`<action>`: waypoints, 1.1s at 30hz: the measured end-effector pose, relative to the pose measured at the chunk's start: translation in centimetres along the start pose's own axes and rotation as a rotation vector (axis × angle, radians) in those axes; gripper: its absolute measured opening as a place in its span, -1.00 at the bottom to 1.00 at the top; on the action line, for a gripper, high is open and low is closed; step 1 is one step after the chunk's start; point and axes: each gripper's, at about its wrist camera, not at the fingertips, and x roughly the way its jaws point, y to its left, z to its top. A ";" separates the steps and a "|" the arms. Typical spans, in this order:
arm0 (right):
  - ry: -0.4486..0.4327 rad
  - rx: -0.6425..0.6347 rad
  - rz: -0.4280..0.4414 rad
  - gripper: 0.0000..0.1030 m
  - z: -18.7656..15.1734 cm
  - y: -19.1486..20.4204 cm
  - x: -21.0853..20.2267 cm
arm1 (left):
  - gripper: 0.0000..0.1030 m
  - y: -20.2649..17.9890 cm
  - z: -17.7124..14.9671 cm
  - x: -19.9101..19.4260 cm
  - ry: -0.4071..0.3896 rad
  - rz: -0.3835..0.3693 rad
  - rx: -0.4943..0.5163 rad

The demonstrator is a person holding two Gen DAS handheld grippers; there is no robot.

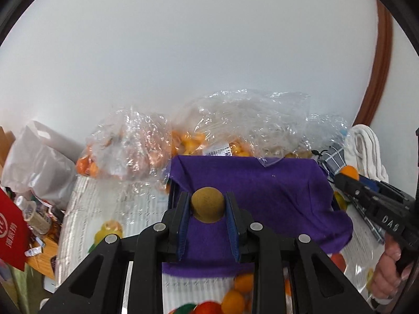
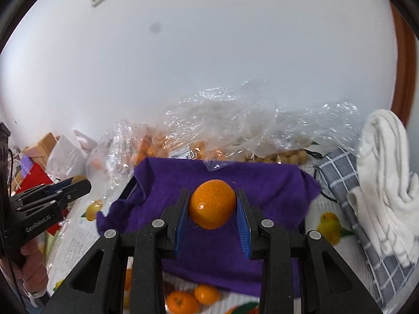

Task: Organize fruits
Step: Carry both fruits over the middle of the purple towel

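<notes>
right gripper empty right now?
No, in the right wrist view the right gripper is closed on an orange mandarin, its blue pads pressing both sides above the purple cloth.

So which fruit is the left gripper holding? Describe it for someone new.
Find the purple cloth in front of the clear plastic bags. Above its near edge, the left gripper clamps a small round fruit. It is dull brownish-tan, unlike the glossy orange in the right gripper.

Table [image 2: 324,209] with fruit-print cover carries purple cloth [image 2: 262,183], clear fruit bags [image 2: 230,120], checked towel [image 2: 340,167], white towel [image 2: 385,157].
</notes>
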 end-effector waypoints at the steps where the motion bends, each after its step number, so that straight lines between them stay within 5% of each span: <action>1: 0.000 -0.005 -0.008 -0.35 0.2 0.0 0.6 | -0.51 0.0 0.3 0.8 0.006 0.003 0.001; 13: 0.105 0.069 0.059 -0.35 -0.9 -3.3 6.8 | -0.51 0.5 -1.1 8.5 0.096 0.036 0.041; 33: 0.170 0.012 -0.051 -0.35 -2.3 -5.5 8.9 | -0.51 -1.4 -2.7 11.0 0.148 0.002 0.083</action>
